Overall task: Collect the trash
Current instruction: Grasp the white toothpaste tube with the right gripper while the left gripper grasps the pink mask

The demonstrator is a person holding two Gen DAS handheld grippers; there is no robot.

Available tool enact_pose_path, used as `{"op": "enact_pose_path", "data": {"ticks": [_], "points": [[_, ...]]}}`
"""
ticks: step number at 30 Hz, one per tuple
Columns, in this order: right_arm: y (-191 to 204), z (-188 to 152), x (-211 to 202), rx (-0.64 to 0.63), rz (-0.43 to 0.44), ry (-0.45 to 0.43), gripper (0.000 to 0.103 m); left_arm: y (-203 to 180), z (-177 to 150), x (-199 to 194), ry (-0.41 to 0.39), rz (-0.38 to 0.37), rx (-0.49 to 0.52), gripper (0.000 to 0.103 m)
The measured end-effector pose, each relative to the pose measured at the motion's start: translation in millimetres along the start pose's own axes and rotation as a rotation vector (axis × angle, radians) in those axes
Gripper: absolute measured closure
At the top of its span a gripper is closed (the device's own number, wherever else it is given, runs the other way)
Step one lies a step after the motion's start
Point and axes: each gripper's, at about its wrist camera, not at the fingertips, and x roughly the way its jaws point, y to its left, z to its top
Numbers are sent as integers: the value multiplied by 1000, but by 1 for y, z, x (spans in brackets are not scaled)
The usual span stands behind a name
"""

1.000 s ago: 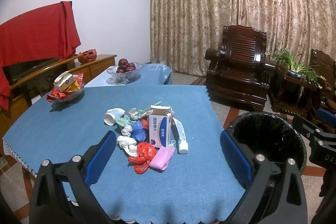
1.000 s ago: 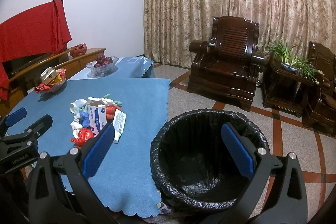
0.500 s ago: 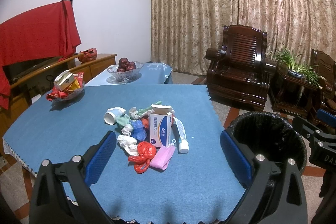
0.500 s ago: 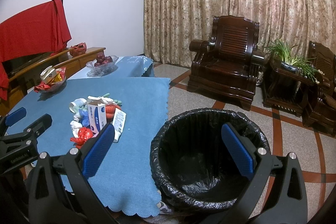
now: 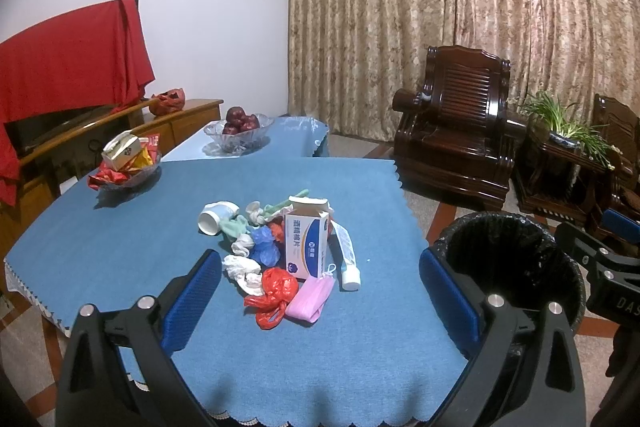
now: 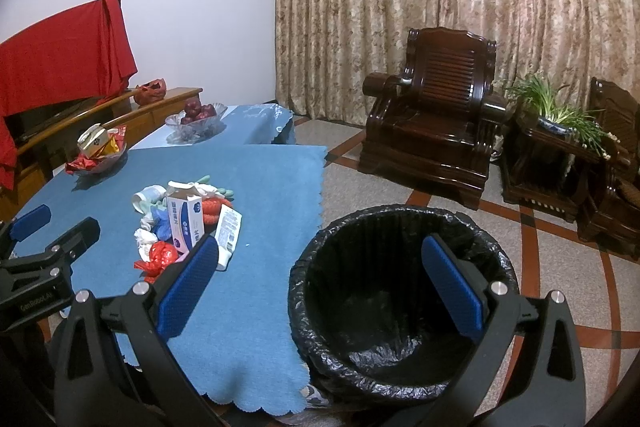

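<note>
Trash pile (image 5: 280, 251) sits mid-counter on the blue cloth (image 5: 120, 239), a bit toward the R edge, all bunched together & touching. Tallest item: white/blue carton (image 5: 306, 245) standing upright w/ top flaps open, blue print on front. Just R of it a white tube (image 5: 347, 255) lies flat, cap toward the camera. In front of the carton: a pink face mask (image 5: 312, 297), folded, and beside it a crumpled red plastic bag (image 5: 274, 297). L of those, scrunched white tissues (image 5: 242, 269), a balled blue wad (image 5: 266, 247), pale green scraps. At the pile's far L a white cup (image 5: 216, 217) tipped on its side, mouth facing the camera. Orange-red bits behind the carton, too hidden to tell what.

Bin (image 6: 400, 291) lined w/ black bag stands on the floor just beside the counter's R edge; inside looks bare apart from the wrinkled liner.

Left gripper (image 5: 320, 285) hovers above the near end of the counter, pointed at the pile; jaws spread wide, blue pads either side of the heap, nothing between them, no contact w/ trash. Right gripper (image 6: 320, 285) hangs over the gap btw counter edge & bin, jaws also spread wide & holding nothing; its L pad overlaps the pile's near end in view, R pad over the bin mouth.

Farther back on the counter: glass dish of snack packets (image 5: 124, 165), well apart from the pile. Fruit bowl (image 5: 236, 131) on a second, lighter-clothed table behind.
</note>
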Motion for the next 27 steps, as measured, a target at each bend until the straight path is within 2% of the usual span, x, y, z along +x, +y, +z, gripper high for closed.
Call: {"op": "enact_pose_path", "data": {"ticks": [6,12,16,20,27], "points": [[14,-11,15,-3,3,10,5,21,-19,11,7,0,-6,6],[17,-5,15,-12,14,22,5,8,-11,1,9,7,-8,6],[24,2,31,-15,42,34,5,15,-8,7,-4,38,-6,6],[39,1,49,-30,80,39,5,35,-9,17,-23,108,-5,6],[77,-7,94,-57,128,66,5,73,-17,37,-2,161,-41,6]]}}
